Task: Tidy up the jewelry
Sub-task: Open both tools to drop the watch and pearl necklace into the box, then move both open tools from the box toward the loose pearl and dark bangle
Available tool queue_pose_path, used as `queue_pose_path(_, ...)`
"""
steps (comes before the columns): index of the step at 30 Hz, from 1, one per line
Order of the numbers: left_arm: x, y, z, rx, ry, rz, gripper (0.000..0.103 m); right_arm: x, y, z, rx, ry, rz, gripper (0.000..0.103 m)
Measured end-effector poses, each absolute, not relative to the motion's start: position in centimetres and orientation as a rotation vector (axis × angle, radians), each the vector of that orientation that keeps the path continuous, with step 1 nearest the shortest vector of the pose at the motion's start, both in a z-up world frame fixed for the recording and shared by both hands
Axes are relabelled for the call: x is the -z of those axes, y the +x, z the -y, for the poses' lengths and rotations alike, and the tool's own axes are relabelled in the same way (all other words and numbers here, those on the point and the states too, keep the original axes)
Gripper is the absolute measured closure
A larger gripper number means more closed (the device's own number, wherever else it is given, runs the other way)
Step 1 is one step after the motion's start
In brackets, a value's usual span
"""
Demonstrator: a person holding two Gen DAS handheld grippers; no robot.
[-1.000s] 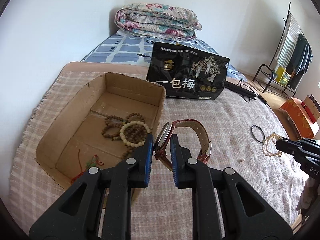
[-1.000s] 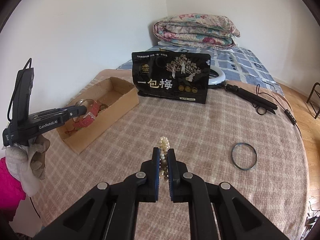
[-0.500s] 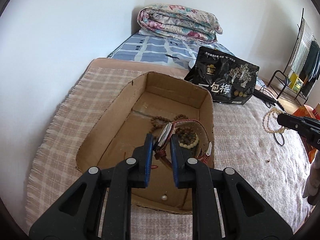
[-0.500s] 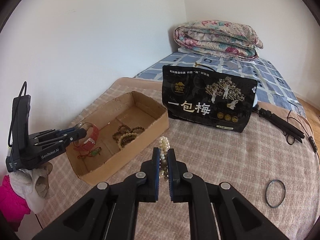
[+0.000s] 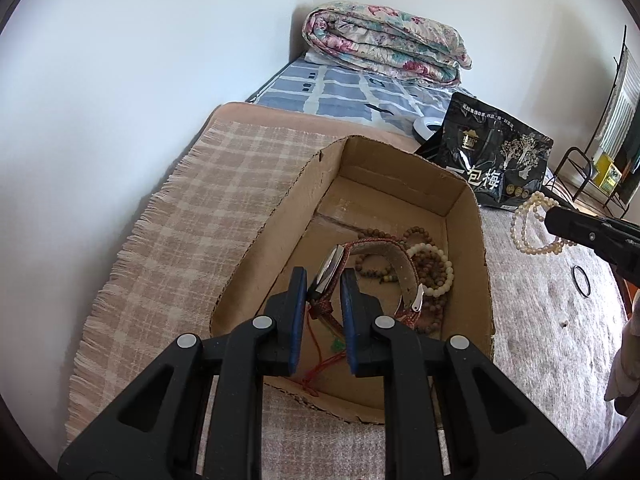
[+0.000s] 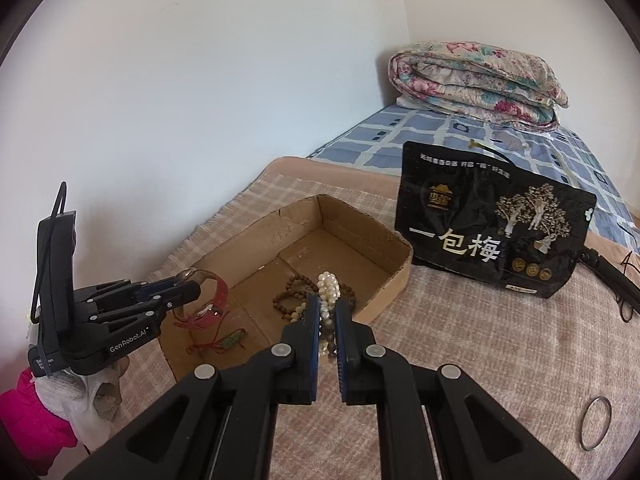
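Note:
My left gripper (image 5: 323, 280) is shut on a red-strapped watch (image 5: 376, 252) and holds it over the near end of the open cardboard box (image 5: 280, 208). Brown and cream bead bracelets (image 5: 430, 264) and a red cord with a green charm (image 5: 334, 350) lie in the box. My right gripper (image 6: 328, 308) is shut on a pearl bracelet (image 6: 329, 286) just in front of the box's right wall (image 6: 384, 300). In the right wrist view the left gripper (image 6: 182, 288) holds the watch (image 6: 214, 294) above the box. The left wrist view shows the pearl bracelet (image 5: 528, 224) hanging from the right gripper.
A black snack bag (image 6: 492, 240) stands behind the box. A black hair tie (image 6: 596, 422) lies on the checked blanket at the right. A folded floral quilt (image 6: 476, 76) sits on the bed at the back. A black cabled device (image 6: 608, 276) lies right of the bag.
Both grippers have moved left toward the box. The left one carried the watch from beside the box to over its near end; the right one brought the pearl bracelet up to the box.

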State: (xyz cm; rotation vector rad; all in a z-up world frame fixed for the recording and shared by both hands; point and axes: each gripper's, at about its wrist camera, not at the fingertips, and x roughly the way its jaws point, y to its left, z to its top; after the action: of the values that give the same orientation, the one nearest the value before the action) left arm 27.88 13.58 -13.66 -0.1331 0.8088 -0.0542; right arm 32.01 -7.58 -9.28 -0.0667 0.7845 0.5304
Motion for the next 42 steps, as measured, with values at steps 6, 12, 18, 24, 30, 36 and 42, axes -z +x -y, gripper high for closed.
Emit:
queue_pose_path(6,14.1,27.8,-14.4,0.042,-0.139,-0.816,0.088,10.0,32.4,5.2,-0.566,-0.084,-0.795,0.098)
queue_pose_path(12,14.2,27.8,-14.7,0.048,-0.134,-0.823,0.087,10.9,32.9,3.6,-0.600,-0.096,-0.811,0.097)
queue_pose_path(18,14.1,27.7,-14.7,0.060,-0.151,-0.823,0.070,10.6,33.0,3.7,-0.576,-0.083,-0.788,0.052)
queue_pose_path(24,13.2,27.2,-14.2,0.058,-0.134,-0.790,0.057,10.1,32.9,4.7,-0.545,-0.064,-0.776,0.038)
queue_pose_path(30,12.2,26.4,-13.5,0.060,-0.123,-0.773,0.057,9.4,32.3,5.5,-0.521,-0.063,-0.766,0.033)
queue_pose_path(36,10.7,25.2,-12.6,0.053,-0.093,-0.743,0.057,8.2,31.2,6.2,-0.506,-0.060,-0.743,0.028)
queue_pose_path(42,9.0,24.0,-11.6,0.055,-0.079,-0.716,0.057,6.7,29.8,7.7,-0.481,-0.052,-0.705,0.017)
